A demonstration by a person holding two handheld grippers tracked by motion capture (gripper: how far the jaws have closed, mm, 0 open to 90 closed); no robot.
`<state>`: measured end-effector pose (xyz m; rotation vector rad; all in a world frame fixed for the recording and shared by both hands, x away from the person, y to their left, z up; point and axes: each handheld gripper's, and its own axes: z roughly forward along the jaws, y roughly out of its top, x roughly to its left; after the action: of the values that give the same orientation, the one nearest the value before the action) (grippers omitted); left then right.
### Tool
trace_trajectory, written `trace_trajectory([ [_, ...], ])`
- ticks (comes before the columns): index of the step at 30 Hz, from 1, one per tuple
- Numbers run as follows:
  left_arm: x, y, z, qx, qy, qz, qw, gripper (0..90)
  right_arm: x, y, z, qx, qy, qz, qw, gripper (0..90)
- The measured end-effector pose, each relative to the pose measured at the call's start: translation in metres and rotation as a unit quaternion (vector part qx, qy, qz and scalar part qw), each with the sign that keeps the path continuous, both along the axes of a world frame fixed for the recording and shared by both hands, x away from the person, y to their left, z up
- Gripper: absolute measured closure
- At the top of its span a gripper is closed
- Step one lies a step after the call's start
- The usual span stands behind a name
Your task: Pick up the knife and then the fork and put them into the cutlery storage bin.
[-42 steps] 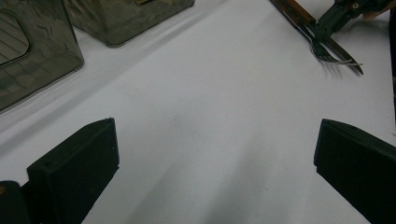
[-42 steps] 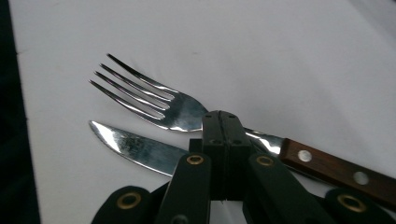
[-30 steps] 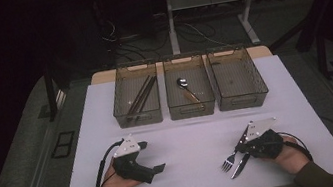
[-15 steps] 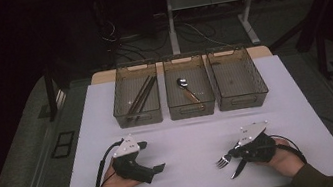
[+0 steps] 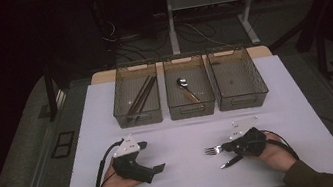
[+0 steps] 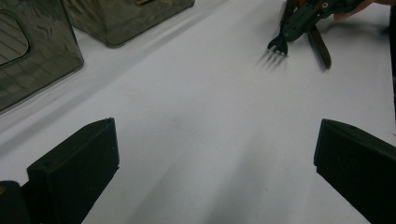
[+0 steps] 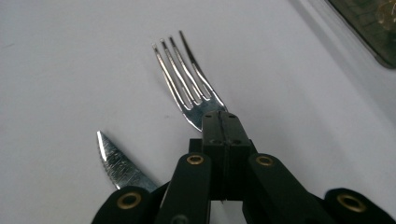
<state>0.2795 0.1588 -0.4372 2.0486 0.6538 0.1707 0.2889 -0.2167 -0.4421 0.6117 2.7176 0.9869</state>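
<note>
My right gripper (image 5: 225,148) is at the front right of the white table (image 5: 181,136), shut on the neck of a metal fork (image 5: 211,150) whose tines point left. In the right gripper view the jaws pinch the fork (image 7: 187,84) just below the tines, and a knife (image 7: 116,161) lies beside it on the table. The knife (image 5: 230,162) points front-left from under the hand. My left gripper (image 5: 151,156) rests at the front left, open and holding nothing. Its view shows the fork (image 6: 279,46) a little above its shadow.
Three clear bins stand in a row at the back. The left bin (image 5: 122,115) holds chopsticks (image 5: 140,96), the middle bin (image 5: 175,107) a spoon (image 5: 184,86), and the right bin (image 5: 260,83) looks empty. Bare table lies between the grippers and the bins.
My right gripper has turned and shifted left and slightly away with the fork, so the tines now point left. The knife stays on the table. The left gripper has not moved.
</note>
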Motion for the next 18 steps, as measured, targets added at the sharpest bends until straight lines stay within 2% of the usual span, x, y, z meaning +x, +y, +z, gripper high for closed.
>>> trace_trajectory([
  [11, 0.000, 0.000, 0.000, 0.000, -0.001, -0.001, 1.0000, 0.0, 0.020, 0.011, -0.001, -0.005, -0.007, -0.008, 0.9999, 90.0],
  [18, 0.000, 0.000, 0.000, 0.000, -0.001, -0.001, 1.0000, 0.0, 0.029, 0.013, -0.001, -0.001, 0.001, -0.013, 0.9999, 90.0],
])
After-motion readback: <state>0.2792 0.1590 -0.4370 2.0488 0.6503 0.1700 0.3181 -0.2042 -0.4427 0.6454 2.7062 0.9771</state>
